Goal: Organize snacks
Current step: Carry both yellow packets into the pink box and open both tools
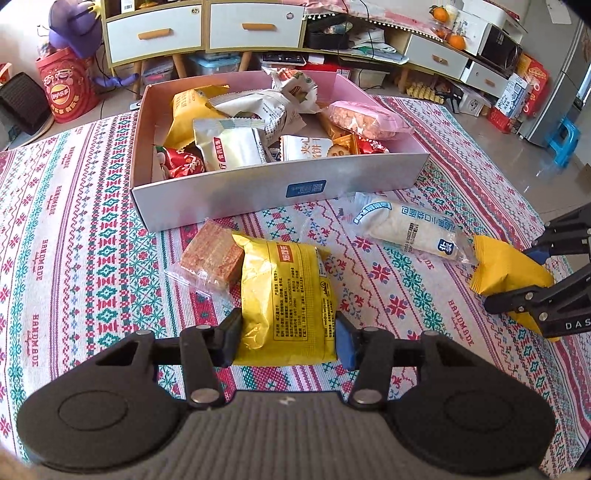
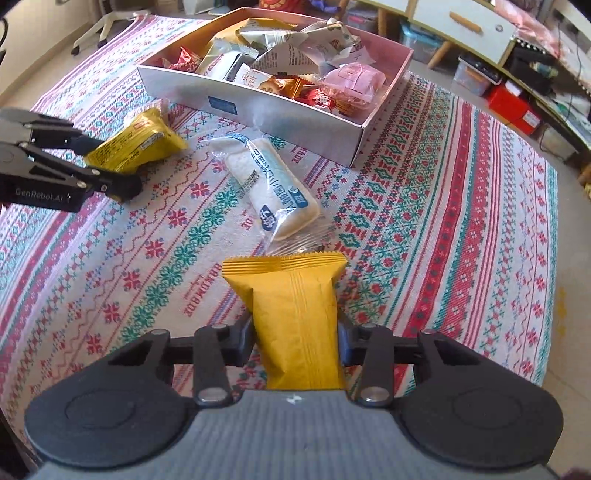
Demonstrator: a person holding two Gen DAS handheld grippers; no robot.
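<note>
Two grabs at once here. The left gripper [image 1: 288, 338] has its pads clamped on the sides of a bright yellow packet [image 1: 286, 299], a puffy, glossy foil pillow covered in small black print, lying on the tablecloth [image 1: 74, 229] just in front of the box [image 1: 280, 188]. Its far corner overlaps a clear-wrapped orange-brown wafer block [image 1: 208, 258], flat, square-edged and finely gridded.

Over on the other side, the right gripper [image 2: 297, 338] pinches a matte mustard-yellow sachet [image 2: 295, 317], with a ridged crimped top edge and a seam down its back; its lower end is hidden behind the gripper body. Whether it rests on the cloth or hangs clear, hard to say.

Between the two lies a white bread roll [image 2: 273, 192] in crinkly transparent film with blue lettering.

The box is shallow, rectangular cardboard, pale outside, pink inside, heaped with crumpled foil and paper wrappers: red, silver, yellow, one pink bag [image 1: 365, 120]. Its pile hides whatever sits underneath.

The cloth is woven, striped in red, teal and white. Behind, white drawers [image 1: 255, 26] with orange handles, edges bent by the lens.
</note>
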